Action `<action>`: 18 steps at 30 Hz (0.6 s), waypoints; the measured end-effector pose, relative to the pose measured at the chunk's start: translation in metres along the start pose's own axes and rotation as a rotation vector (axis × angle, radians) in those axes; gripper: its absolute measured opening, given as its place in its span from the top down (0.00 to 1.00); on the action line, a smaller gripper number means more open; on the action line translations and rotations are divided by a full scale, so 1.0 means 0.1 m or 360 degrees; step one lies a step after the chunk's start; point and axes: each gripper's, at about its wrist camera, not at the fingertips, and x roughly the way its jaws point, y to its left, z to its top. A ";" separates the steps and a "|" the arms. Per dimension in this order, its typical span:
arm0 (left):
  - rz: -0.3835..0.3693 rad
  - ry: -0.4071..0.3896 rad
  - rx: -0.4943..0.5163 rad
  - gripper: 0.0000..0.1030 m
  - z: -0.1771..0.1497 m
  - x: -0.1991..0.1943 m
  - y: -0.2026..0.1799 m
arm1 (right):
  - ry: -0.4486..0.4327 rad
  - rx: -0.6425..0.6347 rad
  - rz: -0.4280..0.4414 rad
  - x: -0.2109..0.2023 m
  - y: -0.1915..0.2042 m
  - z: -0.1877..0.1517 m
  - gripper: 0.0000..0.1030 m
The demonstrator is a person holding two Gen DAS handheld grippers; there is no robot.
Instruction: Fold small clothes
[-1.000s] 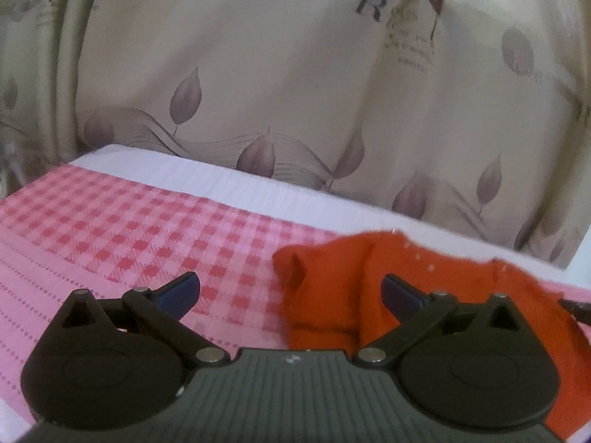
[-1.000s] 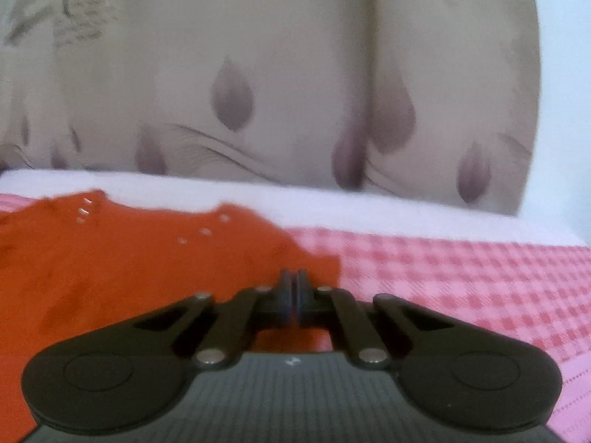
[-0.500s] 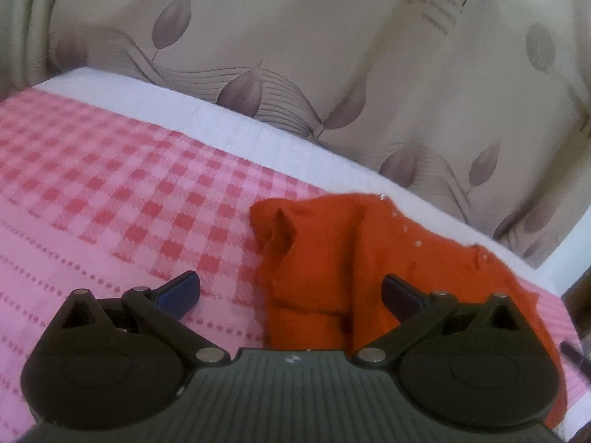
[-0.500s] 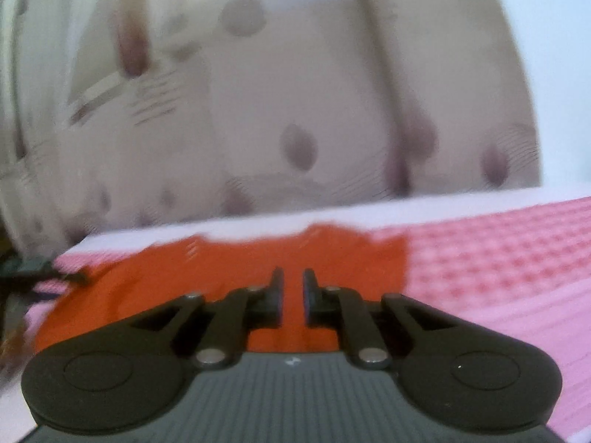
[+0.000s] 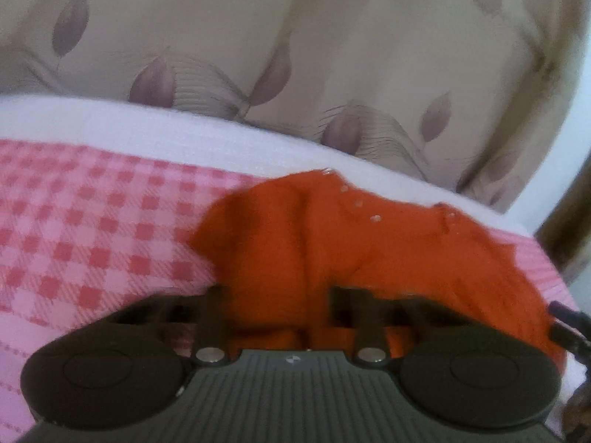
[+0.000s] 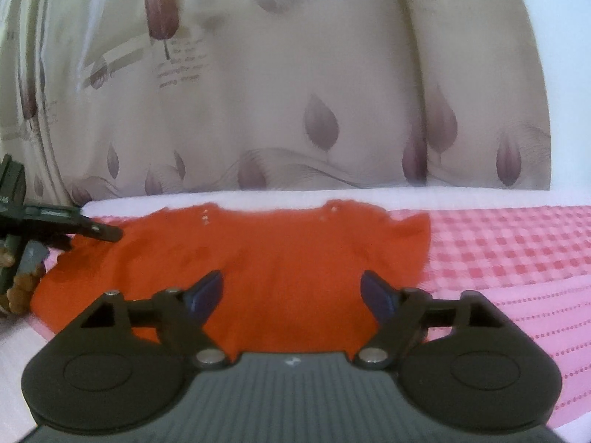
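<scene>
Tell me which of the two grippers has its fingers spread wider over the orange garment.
The right gripper: its blue-padded fingers stand wide apart above the orange knitted garment. The left gripper shows a narrower gap, with garment folds between its fingers.

Left wrist view smeared by motion blur, fingertips of left gripper (image 5: 277,295) indistinct against orange garment (image 5: 369,251), its near hem hidden behind gripper body. In right wrist view, left gripper (image 6: 107,232) cut off at left edge; curtain (image 6: 295,92) print illegible.
</scene>
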 end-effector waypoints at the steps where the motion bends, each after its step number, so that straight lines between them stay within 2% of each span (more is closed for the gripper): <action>1: -0.0022 -0.0004 -0.0087 0.75 0.00 0.01 0.06 | 0.0005 -0.0013 0.0000 0.01 0.02 0.00 0.14; 2: -0.0025 -0.0018 -0.0123 0.74 -0.01 0.01 0.09 | 0.0010 -0.0025 -0.0002 0.01 0.03 0.00 0.13; 8: 0.0144 -0.0076 -0.0002 0.75 -0.08 0.01 -0.13 | 0.0065 -0.0084 -0.0035 0.07 0.10 -0.02 0.04; 14: 0.0264 -0.0078 0.0131 0.71 -0.08 0.04 -0.26 | 0.0212 -0.0128 -0.0004 0.21 0.15 -0.02 0.03; 18: 0.0313 -0.0083 0.0190 0.70 -0.10 0.04 -0.31 | 0.0288 -0.0178 -0.0031 0.28 0.21 -0.03 0.03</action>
